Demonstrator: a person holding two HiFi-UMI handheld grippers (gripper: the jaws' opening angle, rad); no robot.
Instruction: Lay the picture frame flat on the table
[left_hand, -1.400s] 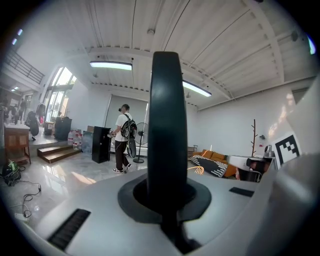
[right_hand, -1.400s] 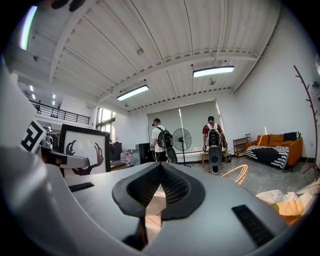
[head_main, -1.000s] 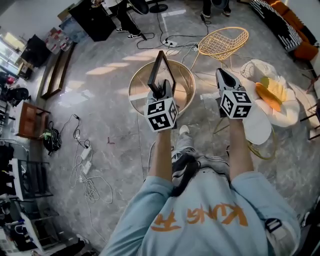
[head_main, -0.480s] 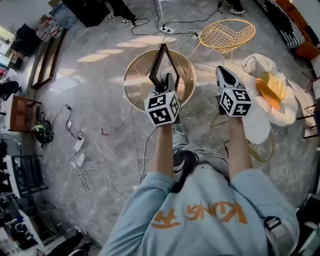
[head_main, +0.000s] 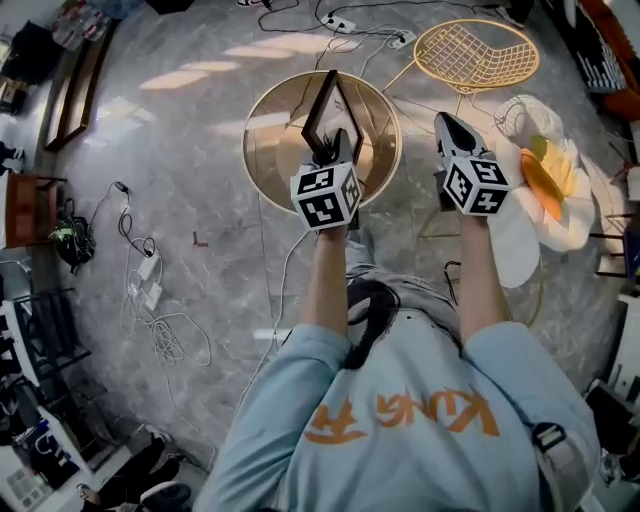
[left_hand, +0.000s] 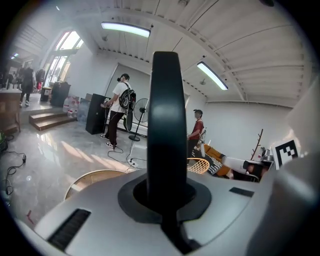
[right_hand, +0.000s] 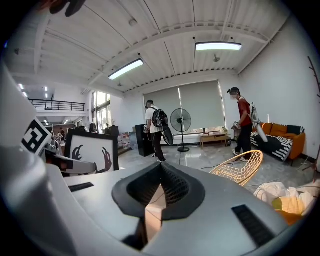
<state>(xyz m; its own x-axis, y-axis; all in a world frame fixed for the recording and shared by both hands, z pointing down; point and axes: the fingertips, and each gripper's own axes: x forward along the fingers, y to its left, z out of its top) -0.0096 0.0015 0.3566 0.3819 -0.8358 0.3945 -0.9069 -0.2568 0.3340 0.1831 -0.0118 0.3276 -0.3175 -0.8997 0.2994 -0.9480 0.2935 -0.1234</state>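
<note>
A black picture frame (head_main: 330, 105) stands upright on one corner above the round wooden table (head_main: 270, 160). My left gripper (head_main: 331, 152) is shut on its lower corner, over the table's near side. In the left gripper view the frame (left_hand: 167, 125) shows edge-on as a dark bar rising from between the jaws. In the right gripper view the frame (right_hand: 92, 150) shows its white picture with black shapes. My right gripper (head_main: 446, 126) hovers to the right of the table, jaws together, holding nothing.
A gold wire chair (head_main: 475, 55) stands beyond the table at the right. A white cushioned seat (head_main: 520, 235) with a yellow and orange thing (head_main: 545, 180) on it is at my right. Cables and a power strip (head_main: 150, 295) lie on the floor at the left. People stand far off (left_hand: 117, 112).
The table and chair have slid nearer in the head view. Both grippers keep much the same pose, and the frame stays upright in the left one.
</note>
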